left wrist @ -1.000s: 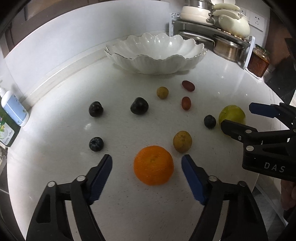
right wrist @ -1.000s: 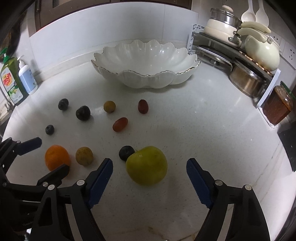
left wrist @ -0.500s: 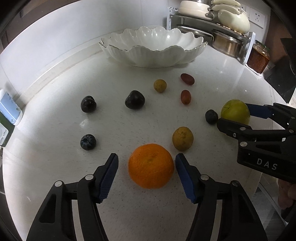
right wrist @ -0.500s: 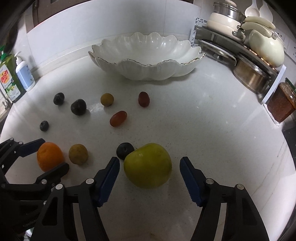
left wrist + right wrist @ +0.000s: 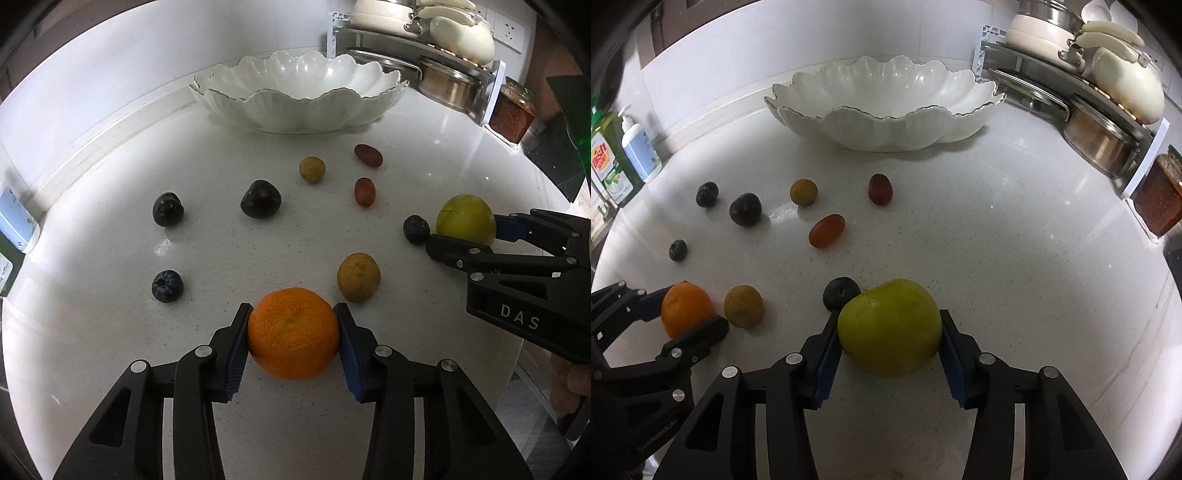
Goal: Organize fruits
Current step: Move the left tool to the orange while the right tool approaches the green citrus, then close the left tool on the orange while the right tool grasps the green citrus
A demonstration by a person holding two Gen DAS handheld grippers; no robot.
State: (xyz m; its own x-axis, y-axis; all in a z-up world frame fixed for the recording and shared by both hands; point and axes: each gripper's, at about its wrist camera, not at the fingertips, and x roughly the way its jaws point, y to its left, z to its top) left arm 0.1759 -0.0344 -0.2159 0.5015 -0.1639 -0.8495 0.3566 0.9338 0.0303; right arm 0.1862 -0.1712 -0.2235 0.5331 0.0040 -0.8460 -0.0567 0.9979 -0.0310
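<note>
An orange (image 5: 293, 334) sits on the white counter between the blue pads of my left gripper (image 5: 291, 314); its jaws are closing and both pads touch the peel. A green apple-like fruit (image 5: 889, 332) lies between the pads of my right gripper (image 5: 888, 319), whose jaws are also closing with both pads against it. Each gripper shows in the other's view, around the same fruit. A white scalloped bowl (image 5: 882, 125) stands empty at the back.
Loose on the counter: a blueberry (image 5: 841, 291) touching the green fruit, a yellow-brown fruit (image 5: 358, 277), two dark plums, another blueberry (image 5: 167, 285), two red grape tomatoes, a small yellow fruit. A pot rack (image 5: 1108, 85) and jar (image 5: 1158, 199) stand right; soap bottles (image 5: 605, 158) left.
Both grippers have narrowed from wide open until their pads meet the fruit, the left on the orange and the right on the green fruit. Both edged slightly forward.
</note>
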